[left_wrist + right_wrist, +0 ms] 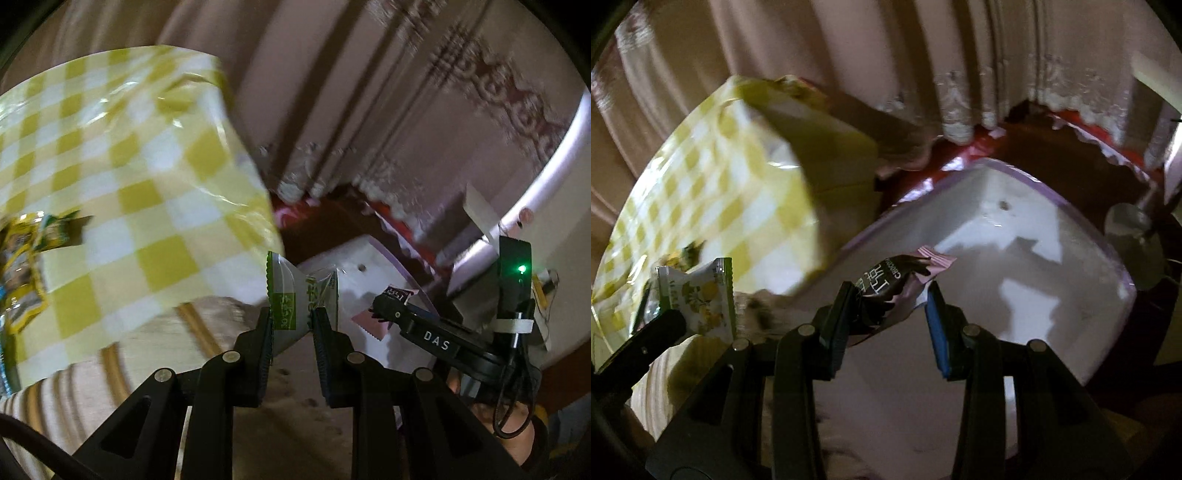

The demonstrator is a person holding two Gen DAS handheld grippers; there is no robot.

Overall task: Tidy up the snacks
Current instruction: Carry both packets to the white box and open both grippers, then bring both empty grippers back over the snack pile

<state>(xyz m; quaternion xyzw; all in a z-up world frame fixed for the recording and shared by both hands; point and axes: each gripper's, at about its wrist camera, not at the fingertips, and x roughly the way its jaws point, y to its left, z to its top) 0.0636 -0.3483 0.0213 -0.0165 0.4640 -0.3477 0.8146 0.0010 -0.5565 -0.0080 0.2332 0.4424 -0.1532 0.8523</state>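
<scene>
Left gripper [291,321] clamping green-and-white snack packet [291,295]; right gripper [890,299] pinching black-and-pink chocolate wrapper [886,284], both hovering near white bin [1015,236] beside checkered bag [110,166].

We are in a home: lace-edged curtains [956,122] hang along the top of the frame, a checked cloth [122,184] spreads at left.

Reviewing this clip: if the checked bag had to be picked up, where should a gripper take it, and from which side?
Probably the crumpled top edge of the checked bag, approached from above. The bag's body is broad and puffed, seemingly too wide for the jaws, while the top pinches into a thin, graspable fold. Both grippers are already holding packets, so one would first need freeing.
</scene>
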